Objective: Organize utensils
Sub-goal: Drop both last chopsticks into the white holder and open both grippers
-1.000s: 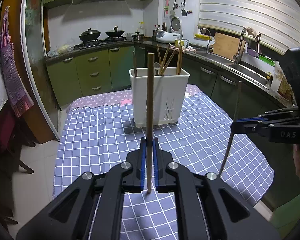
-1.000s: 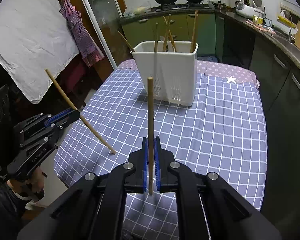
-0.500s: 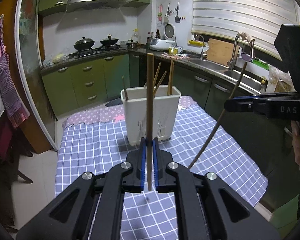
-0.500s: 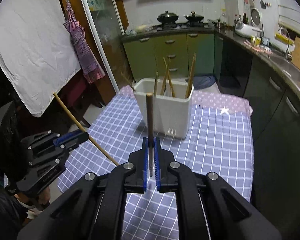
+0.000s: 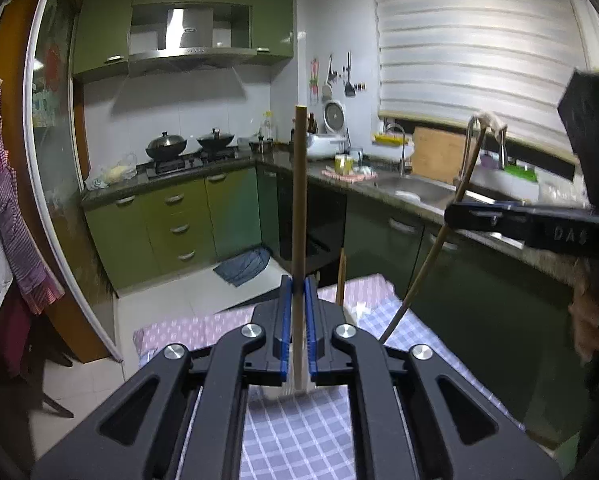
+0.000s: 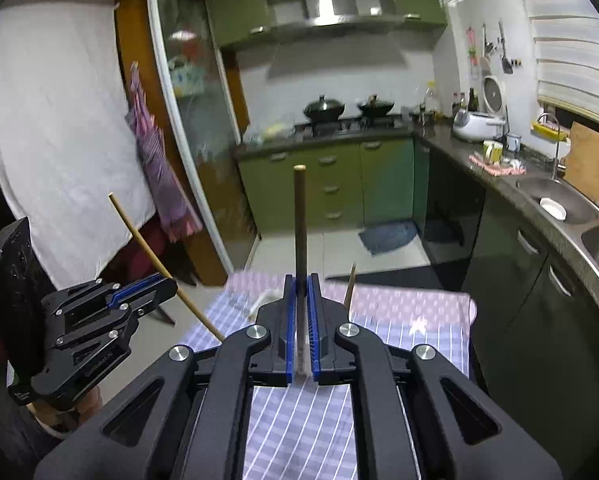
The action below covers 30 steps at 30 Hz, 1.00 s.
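Left wrist cam: left claw [image 5: 295, 332] is clamped on a chopstick [image 5: 299, 216] standing straight up between the blue pads, probably so it can drop tip-first into the holder. The holder is mostly hidden behind the claw, with just one stick [image 5: 341, 276] poking up beyond it. Right wrist cam: right claw [image 6: 300, 330] pinches its own darker chopstick [image 6: 300, 236] upright too, over the checked cloth [image 6: 299, 432], left claw off to its left.
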Each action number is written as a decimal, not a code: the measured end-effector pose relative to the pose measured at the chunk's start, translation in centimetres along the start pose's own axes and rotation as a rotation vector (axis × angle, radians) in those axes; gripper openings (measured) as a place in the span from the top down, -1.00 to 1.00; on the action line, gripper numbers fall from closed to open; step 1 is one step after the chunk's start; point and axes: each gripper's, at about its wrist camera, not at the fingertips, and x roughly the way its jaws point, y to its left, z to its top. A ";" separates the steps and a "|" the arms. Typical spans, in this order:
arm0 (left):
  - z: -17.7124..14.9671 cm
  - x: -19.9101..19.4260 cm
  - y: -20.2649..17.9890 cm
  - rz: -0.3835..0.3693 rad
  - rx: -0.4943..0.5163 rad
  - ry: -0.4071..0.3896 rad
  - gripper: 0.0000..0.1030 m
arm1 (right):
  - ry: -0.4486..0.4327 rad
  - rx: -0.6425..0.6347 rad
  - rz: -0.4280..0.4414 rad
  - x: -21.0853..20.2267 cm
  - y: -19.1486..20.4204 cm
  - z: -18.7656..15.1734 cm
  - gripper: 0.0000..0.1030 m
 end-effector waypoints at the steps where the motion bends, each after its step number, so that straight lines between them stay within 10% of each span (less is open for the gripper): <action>1: 0.8 0.4 0.2 0.001 -0.006 -0.006 0.87 | -0.006 0.006 -0.002 0.3 -0.3 0.6 0.87; 9: 3.6 5.2 0.7 0.048 -0.008 -0.029 0.87 | 0.010 0.039 -0.015 5.7 -3.1 3.0 0.87; 25: -3.5 14.7 1.9 0.100 -0.040 0.159 0.86 | 0.166 0.058 -0.027 15.5 -4.7 -3.6 0.87; 30: -4.7 13.6 1.7 0.107 -0.041 0.144 0.37 | 0.186 0.050 -0.035 16.1 -4.4 -5.2 0.76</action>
